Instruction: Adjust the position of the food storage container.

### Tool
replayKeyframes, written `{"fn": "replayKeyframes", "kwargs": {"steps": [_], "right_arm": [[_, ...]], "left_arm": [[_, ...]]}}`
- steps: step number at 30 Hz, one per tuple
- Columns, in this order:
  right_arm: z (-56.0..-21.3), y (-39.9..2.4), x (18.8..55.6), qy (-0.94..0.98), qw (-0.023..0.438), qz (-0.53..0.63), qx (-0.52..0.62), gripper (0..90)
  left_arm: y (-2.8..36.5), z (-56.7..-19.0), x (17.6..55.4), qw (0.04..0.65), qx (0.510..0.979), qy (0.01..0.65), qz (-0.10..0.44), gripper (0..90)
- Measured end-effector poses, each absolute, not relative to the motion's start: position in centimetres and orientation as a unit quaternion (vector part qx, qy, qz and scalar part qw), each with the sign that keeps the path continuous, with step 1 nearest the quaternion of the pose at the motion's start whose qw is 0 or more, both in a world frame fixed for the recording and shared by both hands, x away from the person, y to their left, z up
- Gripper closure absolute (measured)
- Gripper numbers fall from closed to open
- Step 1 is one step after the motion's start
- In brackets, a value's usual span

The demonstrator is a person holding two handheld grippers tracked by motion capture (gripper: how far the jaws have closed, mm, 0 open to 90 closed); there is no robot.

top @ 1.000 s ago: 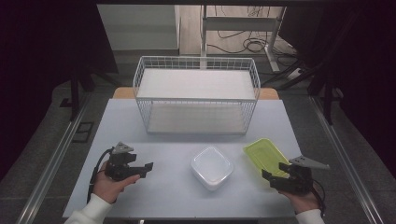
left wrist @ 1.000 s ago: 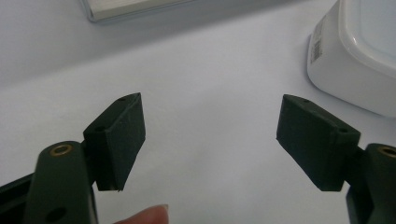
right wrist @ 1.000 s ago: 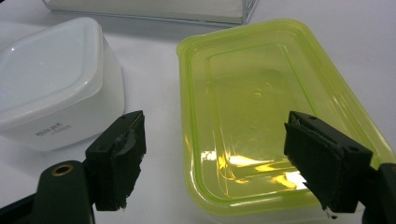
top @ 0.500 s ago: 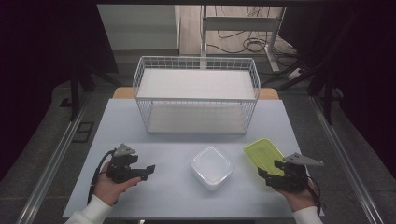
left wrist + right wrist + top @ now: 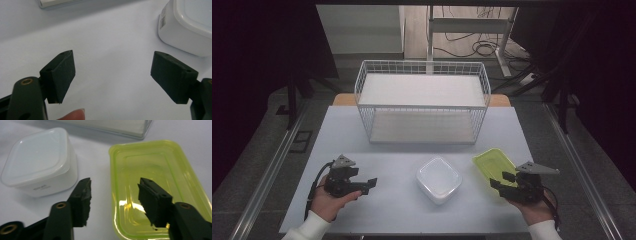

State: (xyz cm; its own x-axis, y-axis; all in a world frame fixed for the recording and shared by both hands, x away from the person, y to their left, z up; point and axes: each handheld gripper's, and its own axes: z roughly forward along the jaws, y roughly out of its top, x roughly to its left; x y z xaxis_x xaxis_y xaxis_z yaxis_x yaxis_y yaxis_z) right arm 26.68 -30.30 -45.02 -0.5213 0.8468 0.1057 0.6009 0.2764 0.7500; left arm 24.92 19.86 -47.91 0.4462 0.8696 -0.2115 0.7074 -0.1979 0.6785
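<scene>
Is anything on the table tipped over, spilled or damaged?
Nothing stands out. The white box sits flat with its lid on, the green tray lies flat and empty beside it, and the wire basket stands upright behind them.

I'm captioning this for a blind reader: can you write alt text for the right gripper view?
The right gripper straddles the near left rim of a yellow-green tray, fingers apart and just closing. A white lidded box stands beside it on the pale table.

We see a pale surface (image 5: 387,200). On it stand a white wire basket (image 5: 422,107) at the back, and nearer us a white lidded container (image 5: 438,179) beside a yellow-green tray (image 5: 493,162).
</scene>
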Motion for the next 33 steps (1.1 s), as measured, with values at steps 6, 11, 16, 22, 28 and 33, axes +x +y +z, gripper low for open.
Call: {"fn": "replayKeyframes", "kwargs": {"steps": [6,11,16,22,28,33], "right_arm": [[-45.3,-30.0,26.3,0.8,0.144,0.372,0.448,54.6],[-45.1,-29.7,26.1,0.818,0.126,0.359,0.432,63.2],[-45.3,-28.8,26.3,0.838,0.108,0.324,0.426,69.5],[-45.3,-27.4,27.6,0.86,0.075,0.281,0.42,79.2],[-45.9,-25.9,28.9,0.872,0.059,0.246,0.419,89.0],[-46.9,-25.2,29.0,0.885,0.046,0.221,0.406,89.1]], "left_arm": [[19.4,-48.1,25.2,0.365,0.771,0.511,0.102,18.0],[19.0,-48.2,25.4,0.363,0.779,0.503,0.093,18.1],[19.1,-47.9,25.4,0.366,0.782,0.497,0.087,19.0],[18.9,-48.0,25.5,0.364,0.788,0.49,0.083,19.3],[18.8,-48.1,25.4,0.363,0.788,0.49,0.089,19.3],[19.0,-48.2,25.4,0.361,0.786,0.494,0.088,19.3]]}}
